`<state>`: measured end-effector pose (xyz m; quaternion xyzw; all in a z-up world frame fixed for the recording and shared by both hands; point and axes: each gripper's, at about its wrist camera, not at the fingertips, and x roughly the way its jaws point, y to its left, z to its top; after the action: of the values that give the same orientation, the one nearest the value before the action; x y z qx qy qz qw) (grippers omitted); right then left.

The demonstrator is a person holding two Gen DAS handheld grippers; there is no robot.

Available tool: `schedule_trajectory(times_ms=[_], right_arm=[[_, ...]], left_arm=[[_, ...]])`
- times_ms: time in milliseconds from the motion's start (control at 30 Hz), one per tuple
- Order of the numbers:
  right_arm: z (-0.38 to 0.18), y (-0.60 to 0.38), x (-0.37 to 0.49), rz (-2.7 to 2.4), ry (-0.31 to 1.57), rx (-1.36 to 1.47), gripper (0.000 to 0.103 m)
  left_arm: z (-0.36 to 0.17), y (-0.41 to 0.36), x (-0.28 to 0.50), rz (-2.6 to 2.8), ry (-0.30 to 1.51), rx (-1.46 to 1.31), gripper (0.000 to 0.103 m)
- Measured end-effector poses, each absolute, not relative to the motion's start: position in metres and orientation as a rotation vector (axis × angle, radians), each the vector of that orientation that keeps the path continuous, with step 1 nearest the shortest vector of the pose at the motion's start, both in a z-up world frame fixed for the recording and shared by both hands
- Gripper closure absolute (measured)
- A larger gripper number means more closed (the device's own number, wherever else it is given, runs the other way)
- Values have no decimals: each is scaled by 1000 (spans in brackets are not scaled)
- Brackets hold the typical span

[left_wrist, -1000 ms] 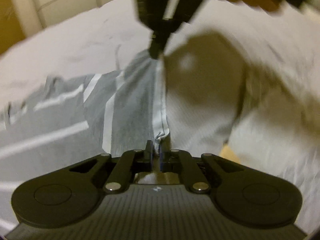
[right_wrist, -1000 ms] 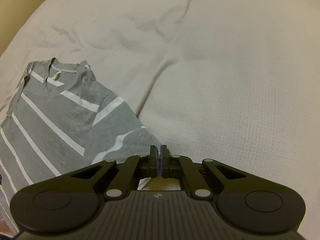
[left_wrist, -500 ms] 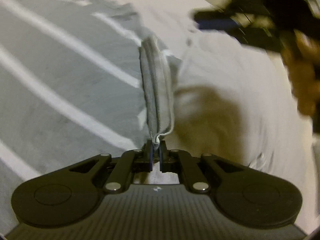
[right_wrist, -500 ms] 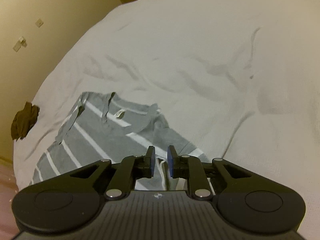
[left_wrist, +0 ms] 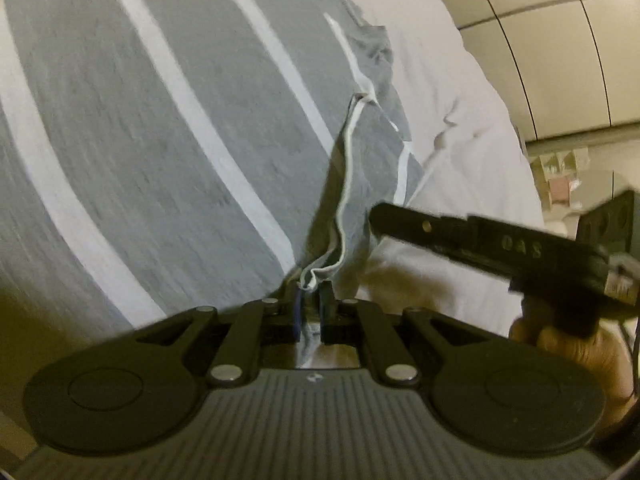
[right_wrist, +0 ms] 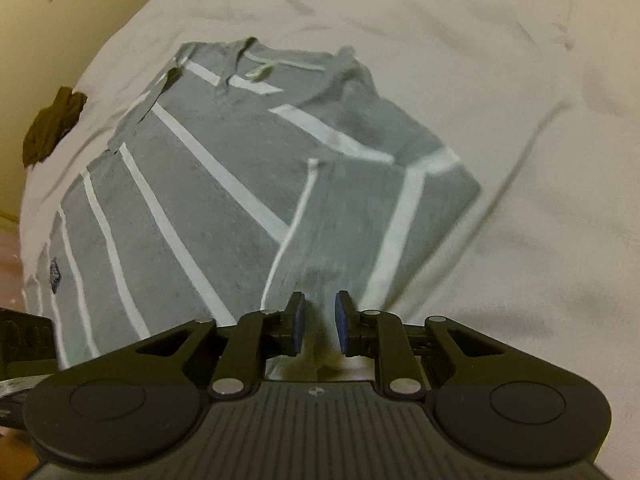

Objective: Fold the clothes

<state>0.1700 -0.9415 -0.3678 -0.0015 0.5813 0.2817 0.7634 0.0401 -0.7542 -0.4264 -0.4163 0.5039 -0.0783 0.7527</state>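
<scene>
At the far left of the right wrist view, a small dark brown crumpled piece of cloth (right_wrist: pixel 54 126) sits at the edge of the white textured bedspread (right_wrist: pixel 500 80), against a yellowish wall. Right of it lies the grey short-sleeved shirt with thin white stripes (right_wrist: pixel 224 184), spread over the bedspread with its collar away from the camera and a small dark logo patch near its left edge. One side of the shirt is folded over, so the stripes there run at an angle to the rest. The right gripper (right_wrist: pixel 319 322) hovers over the shirt's near edge, its blue-padded jaws narrowly parted with nothing between them.

In the left wrist view, the same shirt (left_wrist: pixel 160 140) fills the left and centre. The left gripper (left_wrist: pixel 309 306) pinches a white-hemmed edge of the shirt, jaws nearly closed on the fabric, which rises in a ridge from the tips. To the right, the black right gripper (left_wrist: pixel 400 220) points in over the bedspread (left_wrist: pixel 460 112), held by a hand (left_wrist: pixel 576 352). Pale panelled cupboards stand beyond
</scene>
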Motion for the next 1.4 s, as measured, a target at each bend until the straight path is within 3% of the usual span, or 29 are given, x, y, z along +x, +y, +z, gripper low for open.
schedule_trajectory(times_ms=[67, 133, 167, 467, 500, 567, 600, 633, 967, 1067, 1400], right_arm=[[-362, -940, 178, 598, 1210, -62, 75], [-353, -941, 185, 618, 1145, -160, 60], [-352, -940, 190, 639, 1125, -202, 58], [-374, -910, 226, 887, 1116, -624, 56], [-377, -910, 229, 901, 1145, -634, 57], [-381, -909, 234, 929, 1208, -647, 72], [-380, -911, 235, 929, 1221, -642, 91], [-378, -915, 236, 927, 1230, -635, 102], [-371, -951, 240, 794, 1240, -499, 103], [-360, -959, 240, 728, 1189, -415, 86], [-346, -960, 201, 762, 1172, -248, 85]], left_arm=[[-423, -754, 43, -186, 1093, -863, 91], [-419, -755, 44, -201, 1085, -813, 79], [-419, -756, 44, -208, 1084, -801, 78], [-424, -764, 50, -242, 1079, -741, 81], [-425, -764, 49, -245, 1080, -733, 83], [-426, -763, 48, -252, 1083, -714, 87], [-426, -763, 48, -255, 1085, -705, 90], [-426, -763, 49, -259, 1087, -698, 90], [-426, -763, 60, -323, 1105, -605, 90], [-425, -760, 59, -315, 1106, -607, 90], [-391, -752, 58, -308, 1003, -478, 91]])
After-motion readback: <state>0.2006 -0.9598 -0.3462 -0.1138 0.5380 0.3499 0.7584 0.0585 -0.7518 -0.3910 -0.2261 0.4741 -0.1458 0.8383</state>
